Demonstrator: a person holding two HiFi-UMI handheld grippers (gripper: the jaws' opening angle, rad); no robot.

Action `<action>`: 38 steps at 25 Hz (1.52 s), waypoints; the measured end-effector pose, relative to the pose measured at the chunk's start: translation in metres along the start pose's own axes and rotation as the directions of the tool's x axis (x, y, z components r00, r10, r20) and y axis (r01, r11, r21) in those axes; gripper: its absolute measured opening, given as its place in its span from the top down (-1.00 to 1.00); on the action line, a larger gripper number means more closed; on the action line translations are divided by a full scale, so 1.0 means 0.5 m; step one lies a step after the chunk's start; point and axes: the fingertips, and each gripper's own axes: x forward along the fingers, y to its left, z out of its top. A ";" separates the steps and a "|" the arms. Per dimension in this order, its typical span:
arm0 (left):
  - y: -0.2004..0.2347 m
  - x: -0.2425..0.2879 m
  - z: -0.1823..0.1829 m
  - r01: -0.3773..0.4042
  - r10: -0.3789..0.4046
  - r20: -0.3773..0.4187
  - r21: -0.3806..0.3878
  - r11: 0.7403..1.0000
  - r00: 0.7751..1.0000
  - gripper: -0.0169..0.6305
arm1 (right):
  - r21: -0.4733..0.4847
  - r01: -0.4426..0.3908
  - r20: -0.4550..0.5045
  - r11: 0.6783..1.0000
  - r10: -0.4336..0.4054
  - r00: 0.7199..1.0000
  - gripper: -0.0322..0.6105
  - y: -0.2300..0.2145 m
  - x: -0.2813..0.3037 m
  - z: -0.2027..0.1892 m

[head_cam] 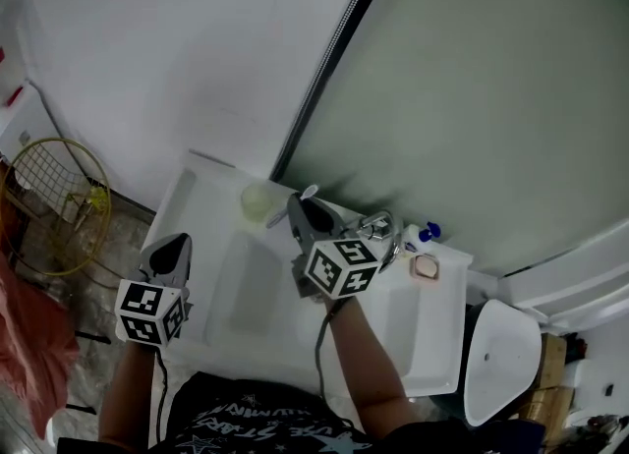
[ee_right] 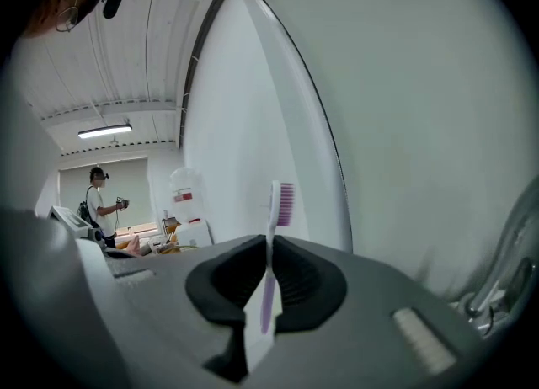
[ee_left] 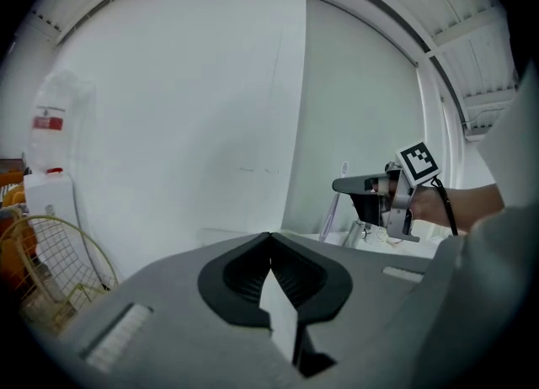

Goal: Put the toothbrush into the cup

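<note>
My right gripper (head_cam: 301, 206) is shut on a white toothbrush (ee_right: 272, 236) with purple bristles, which stands upright between the jaws, bristles on top. In the head view this gripper hovers over the back of the white washbasin (head_cam: 257, 285), just right of a pale translucent cup (head_cam: 257, 202) standing at the basin's back edge. The toothbrush (head_cam: 307, 193) pokes out past the jaws close to the cup. My left gripper (head_cam: 171, 246) is shut and holds nothing; it hangs over the basin's left edge. The left gripper view shows the right gripper (ee_left: 349, 185) with the toothbrush (ee_left: 335, 204) hanging from it.
A chrome faucet (head_cam: 377, 225), a blue-capped bottle (head_cam: 426, 236) and a soap dish (head_cam: 426, 267) sit at the basin's back right. A toilet (head_cam: 501, 356) stands to the right, a wire basket (head_cam: 61, 208) to the left. A white wall and grey-green panel rise behind. A person (ee_right: 95, 204) stands far off.
</note>
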 end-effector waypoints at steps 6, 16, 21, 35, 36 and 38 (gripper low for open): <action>0.024 0.066 0.017 0.054 -0.054 0.003 0.008 0.999 0.999 0.92 | 0.020 0.052 0.021 0.998 -0.052 0.998 0.82 -0.027 0.061 0.003; 0.060 0.133 -0.013 0.090 -0.091 -0.034 -0.023 0.996 0.995 0.92 | 0.004 0.110 -0.033 0.994 -0.110 0.993 0.82 -0.052 0.175 -0.077; 0.072 0.163 -0.037 0.103 -0.105 -0.056 -0.045 0.994 0.993 0.92 | 0.016 0.118 -0.081 0.993 -0.117 0.990 0.82 -0.065 0.201 -0.118; 0.076 0.193 -0.087 0.121 -0.130 -0.105 -0.082 0.989 0.986 0.92 | 0.075 0.121 -0.145 0.990 -0.109 0.983 0.82 -0.076 0.224 -0.183; 0.075 0.193 -0.089 0.122 -0.131 -0.108 -0.082 0.989 0.986 0.92 | 0.075 0.124 -0.143 0.989 -0.112 0.983 0.81 -0.078 0.224 -0.183; 0.073 0.192 -0.092 0.125 -0.134 -0.113 -0.082 0.989 0.985 0.92 | 0.075 0.134 -0.145 0.988 -0.122 0.982 0.81 -0.083 0.224 -0.184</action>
